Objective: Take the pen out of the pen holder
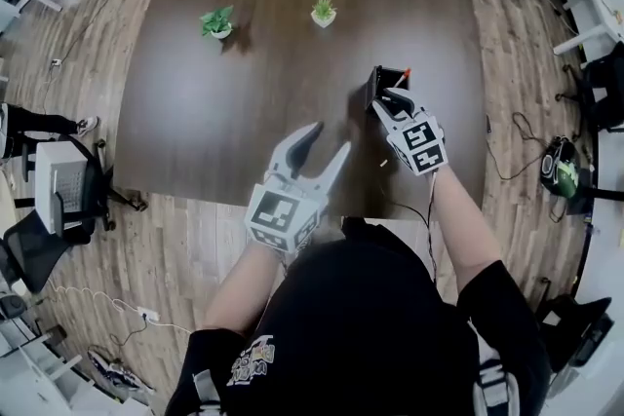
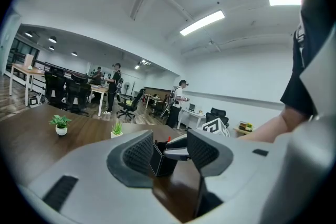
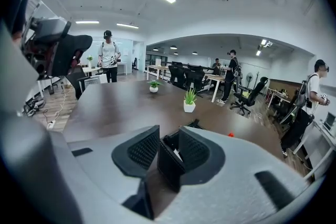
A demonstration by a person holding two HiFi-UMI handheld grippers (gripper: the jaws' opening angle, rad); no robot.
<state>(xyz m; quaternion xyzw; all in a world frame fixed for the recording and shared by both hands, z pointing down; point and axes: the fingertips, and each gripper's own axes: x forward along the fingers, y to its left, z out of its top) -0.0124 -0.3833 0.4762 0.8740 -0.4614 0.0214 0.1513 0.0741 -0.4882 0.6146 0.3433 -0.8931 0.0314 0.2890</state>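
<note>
Two grippers, both with jaws apart. Left gripper (image 1: 329, 139) hangs over the table (image 1: 224, 63), nothing between its pads, well short of the pen holder (image 1: 387, 85). Right gripper (image 1: 390, 102) sits at the holder's near side. Its own view shows the jaws wide with the holder's near wall between them, pads not pressing, nothing gripped.

Pen (image 1: 406, 73) stands inside the black holder toward the table's right side, only its red tip showing above the rim.

Judgement: pen light, stiff and slim, barrel probably smooth and prone to slipping. Best hold is the exposed upper end just under the red tip, pads square across it, drawn out along its length. Holder looks light and may tip or drag along.
</note>
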